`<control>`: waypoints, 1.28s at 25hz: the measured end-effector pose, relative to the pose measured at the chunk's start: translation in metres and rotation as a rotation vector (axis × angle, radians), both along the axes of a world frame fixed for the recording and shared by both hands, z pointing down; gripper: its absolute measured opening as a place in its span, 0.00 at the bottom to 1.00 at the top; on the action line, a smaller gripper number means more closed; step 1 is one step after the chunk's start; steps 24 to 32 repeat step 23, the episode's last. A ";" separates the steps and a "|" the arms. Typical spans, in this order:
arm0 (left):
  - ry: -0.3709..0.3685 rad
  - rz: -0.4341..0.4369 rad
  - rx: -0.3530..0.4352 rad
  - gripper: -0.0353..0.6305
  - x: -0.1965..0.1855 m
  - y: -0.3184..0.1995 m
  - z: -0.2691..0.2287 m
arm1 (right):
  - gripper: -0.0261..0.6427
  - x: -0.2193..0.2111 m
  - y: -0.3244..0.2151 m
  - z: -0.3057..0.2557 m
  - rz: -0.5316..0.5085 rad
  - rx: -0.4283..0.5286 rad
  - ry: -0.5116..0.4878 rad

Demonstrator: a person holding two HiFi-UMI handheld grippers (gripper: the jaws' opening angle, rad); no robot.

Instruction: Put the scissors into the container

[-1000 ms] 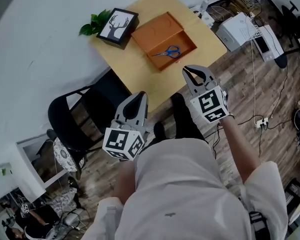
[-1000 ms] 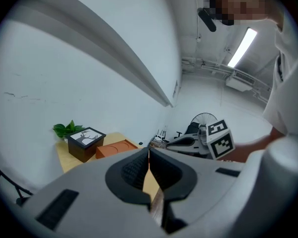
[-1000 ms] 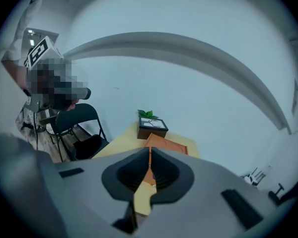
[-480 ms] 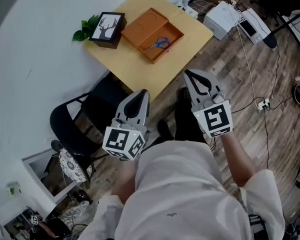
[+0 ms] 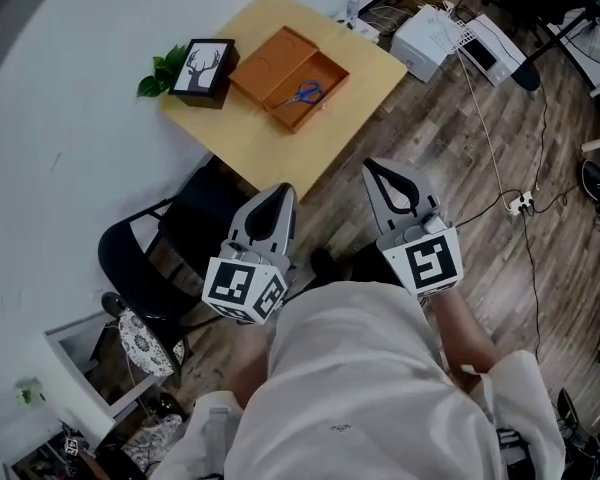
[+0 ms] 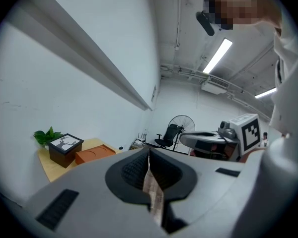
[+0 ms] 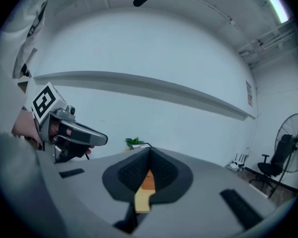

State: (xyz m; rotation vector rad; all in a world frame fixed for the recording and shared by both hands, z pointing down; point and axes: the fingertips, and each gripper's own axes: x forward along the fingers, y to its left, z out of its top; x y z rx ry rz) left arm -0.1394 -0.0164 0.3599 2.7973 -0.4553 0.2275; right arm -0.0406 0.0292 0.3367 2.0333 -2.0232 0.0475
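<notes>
Blue-handled scissors point(image 5: 300, 93) lie inside the open orange container point(image 5: 332, 68) on the wooden table point(image 5: 270, 138) at the top of the head view. Both grippers are held close to my body, well short of the table and over the floor. My left gripper point(image 5: 280, 190) is shut with nothing between its jaws, and the left gripper view shows the jaws pressed together point(image 6: 149, 151). My right gripper point(image 5: 372, 166) is also shut and holds nothing point(image 7: 150, 151). From the left gripper view the container point(image 6: 92, 154) is small and far off.
A framed deer picture point(image 5: 202, 68) and a green plant point(image 5: 155, 71) stand at the table's left end. A black chair point(image 5: 145, 258) sits left of the left gripper. A white machine point(image 5: 430, 33) and cables lie on the wooden floor at the right.
The table with the container has drifted up and left and looks smaller: I have backed away from it. Both grippers stay shut near my body.
</notes>
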 end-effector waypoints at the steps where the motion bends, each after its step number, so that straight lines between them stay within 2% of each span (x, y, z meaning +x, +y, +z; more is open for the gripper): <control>1: 0.003 0.000 0.001 0.06 0.001 0.001 -0.001 | 0.04 -0.001 0.002 -0.002 -0.003 0.008 -0.026; 5: 0.009 0.006 0.001 0.06 0.006 0.007 -0.003 | 0.03 -0.003 0.013 0.001 -0.018 0.009 -0.092; 19: -0.005 0.016 -0.011 0.06 0.012 0.012 0.004 | 0.03 -0.007 0.019 0.005 -0.062 -0.009 -0.114; 32: -0.010 0.027 -0.013 0.06 0.015 0.012 0.008 | 0.03 -0.006 0.018 0.006 -0.060 -0.001 -0.135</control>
